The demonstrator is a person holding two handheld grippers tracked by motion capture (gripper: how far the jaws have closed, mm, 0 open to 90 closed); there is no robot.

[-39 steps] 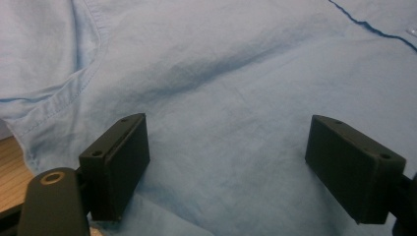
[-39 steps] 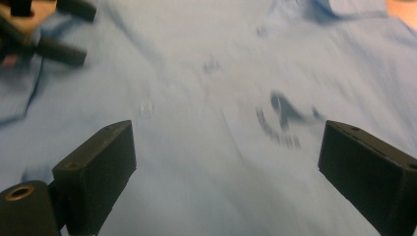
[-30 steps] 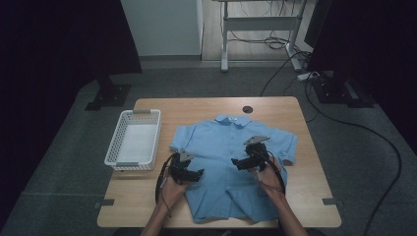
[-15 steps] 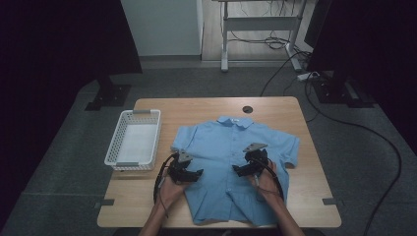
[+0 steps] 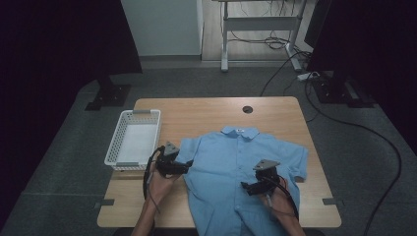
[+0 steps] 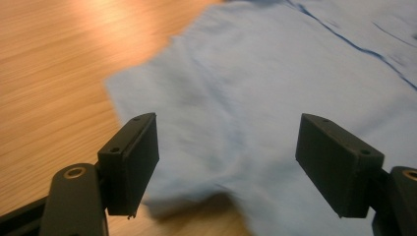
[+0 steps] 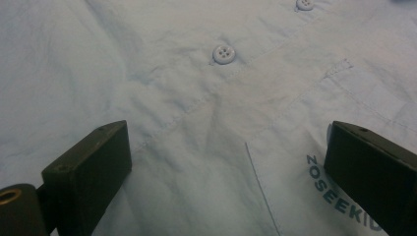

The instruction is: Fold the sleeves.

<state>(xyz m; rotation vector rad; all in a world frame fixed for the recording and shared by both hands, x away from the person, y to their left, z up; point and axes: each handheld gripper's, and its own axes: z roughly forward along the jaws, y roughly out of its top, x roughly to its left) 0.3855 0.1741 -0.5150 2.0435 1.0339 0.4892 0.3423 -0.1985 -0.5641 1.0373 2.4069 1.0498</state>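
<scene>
Working in lab-like recording space, not home. Ahead of my jaws, wooden table [image 5: 206, 110] with cable hole [image 5: 247, 109] is standing on grey floor. Beyond it, metal-frame desk [image 5: 255, 24] is trailing loose cables [image 5: 290, 64] to power strip [image 5: 310, 76]. Black curtains [image 5: 59, 44] are closing in both sides, stand base [image 5: 109, 96] sitting at left.

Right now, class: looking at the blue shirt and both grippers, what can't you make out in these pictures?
- Shirt hem: high view, cut off by the bottom edge.
- Pocket print: right gripper view, its end lies behind the black jaw.
- Collar label: high view, too small to read.
- Sleeve: left gripper view, blurred, so its stitching is unclear.
- Basket contents: high view, too small to tell.
</scene>
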